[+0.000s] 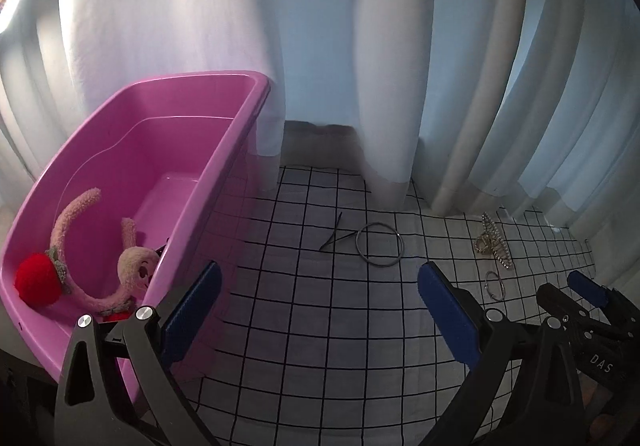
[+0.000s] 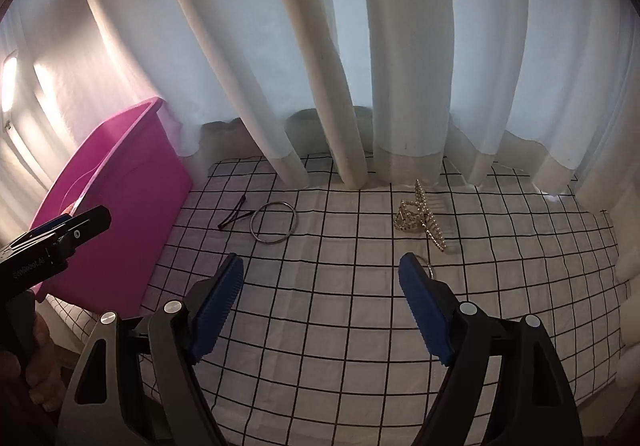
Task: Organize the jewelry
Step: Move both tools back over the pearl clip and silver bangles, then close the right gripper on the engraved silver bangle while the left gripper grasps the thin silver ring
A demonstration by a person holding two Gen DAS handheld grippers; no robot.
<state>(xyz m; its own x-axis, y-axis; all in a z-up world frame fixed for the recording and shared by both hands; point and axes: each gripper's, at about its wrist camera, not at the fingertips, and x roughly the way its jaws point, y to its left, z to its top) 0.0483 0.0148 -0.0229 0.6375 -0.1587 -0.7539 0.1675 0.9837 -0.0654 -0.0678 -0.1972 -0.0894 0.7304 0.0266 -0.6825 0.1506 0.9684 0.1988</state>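
Note:
A pink bin [image 1: 224, 173] stands at the left and holds a plush pink headband [image 1: 76, 226] with a red pompom [image 1: 38, 278]. On the checked cloth [image 1: 320, 326] lie a dark hairpin [image 1: 334, 236], a silver bangle [image 1: 380, 244], a gold claw clip [image 1: 494, 246] and a small silver hoop [image 1: 494, 286]. My left gripper [image 1: 320, 278] stands open over the cloth beside the bin, with nothing between its fingers. My right gripper [image 2: 322, 266] is open too, short of the bangle [image 2: 274, 221] and the claw clip [image 2: 420, 215]. Its right finger half hides the small hoop [image 2: 429, 266].
White curtains [image 2: 340, 65] hang along the back and brush the cloth's far edge. The bin's wall [image 2: 132, 205] closes off the left side. In the right wrist view the left gripper [image 2: 80, 221] reaches in from the left, with a hand [image 2: 36, 366] on its handle.

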